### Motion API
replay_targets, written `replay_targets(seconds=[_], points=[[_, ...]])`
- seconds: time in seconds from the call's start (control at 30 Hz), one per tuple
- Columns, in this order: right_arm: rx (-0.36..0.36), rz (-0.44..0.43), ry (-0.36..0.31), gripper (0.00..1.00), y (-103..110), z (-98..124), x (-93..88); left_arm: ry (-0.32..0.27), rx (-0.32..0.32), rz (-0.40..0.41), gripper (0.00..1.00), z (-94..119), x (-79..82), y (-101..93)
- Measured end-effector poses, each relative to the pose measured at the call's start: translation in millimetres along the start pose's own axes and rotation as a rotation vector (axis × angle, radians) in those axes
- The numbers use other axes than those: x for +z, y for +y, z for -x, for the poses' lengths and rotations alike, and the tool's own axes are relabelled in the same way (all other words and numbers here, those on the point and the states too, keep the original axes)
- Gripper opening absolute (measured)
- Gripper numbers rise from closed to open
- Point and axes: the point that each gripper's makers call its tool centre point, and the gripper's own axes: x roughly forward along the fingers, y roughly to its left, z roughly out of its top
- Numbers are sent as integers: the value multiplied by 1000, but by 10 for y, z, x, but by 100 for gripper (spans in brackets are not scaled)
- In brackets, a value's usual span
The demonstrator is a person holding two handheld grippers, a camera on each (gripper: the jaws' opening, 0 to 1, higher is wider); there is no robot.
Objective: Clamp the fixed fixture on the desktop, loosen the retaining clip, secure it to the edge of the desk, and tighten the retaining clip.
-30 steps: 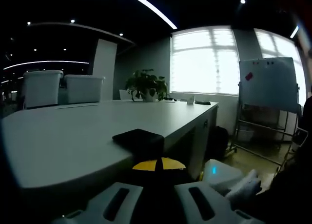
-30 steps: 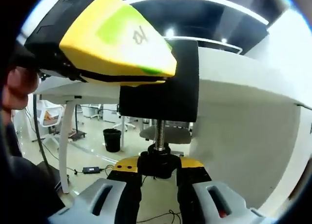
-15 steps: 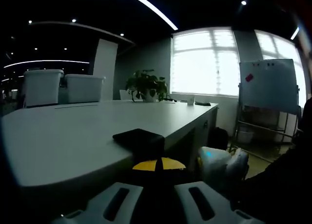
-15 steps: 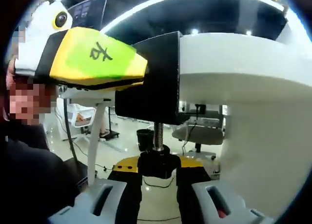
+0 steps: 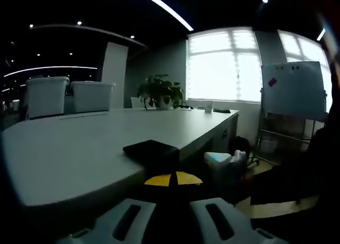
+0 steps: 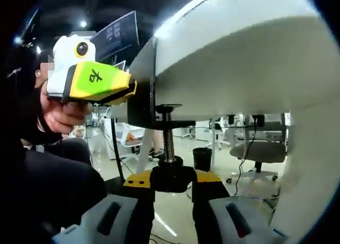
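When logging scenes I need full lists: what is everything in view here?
desk: one, white, clamp fixed at its edge
clamp: one, black, top plate on desk, screw underneath
knob: one, black, at screw's lower end
bins: two, white, beyond the desk
plant: one, green, desk's far end
whiteboard: one, white, past the desk's far end
left claw: one, white, shut on clamp
right claw: one, white, shut on knob

text: one black character, unclear | on: green label of left hand-held gripper [image 6: 90, 83]
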Motion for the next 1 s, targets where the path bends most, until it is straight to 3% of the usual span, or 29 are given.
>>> replay_targets(seconds=[0.17, 0.23, 0.33, 0.37, 0.63, 0.7, 0.8, 0.93, 1.0], points=[[67, -40, -7, 25, 26, -4, -9, 6, 4, -2, 1, 0, -6, 4], [108, -94, 9, 3, 75, -1, -42, 10, 3, -4, 1, -5, -13, 9], [66, 19, 43, 1, 2, -22, -113, 25, 5, -15, 1, -30, -52, 22], [60, -1, 42, 1, 12, -33, -119, 22, 5, -16, 1, -30, -52, 27], [21, -18, 50, 20, 24, 4, -196, 20, 2, -8, 1, -28, -60, -14], [-44, 11, 51, 25, -52, 26, -203, 17, 1, -7, 1, -25, -53, -20], [-146, -62, -17, 29, -146, 72, -135, -6, 1, 2, 1, -15, 0, -20], [-251, -137, -72, 45, -215, 128, -156, -12, -12, 11, 1, -28, 9, 3], [-304, -197, -99, 47, -221, 156, -161, -13, -14, 10, 1, -26, 14, 24]])
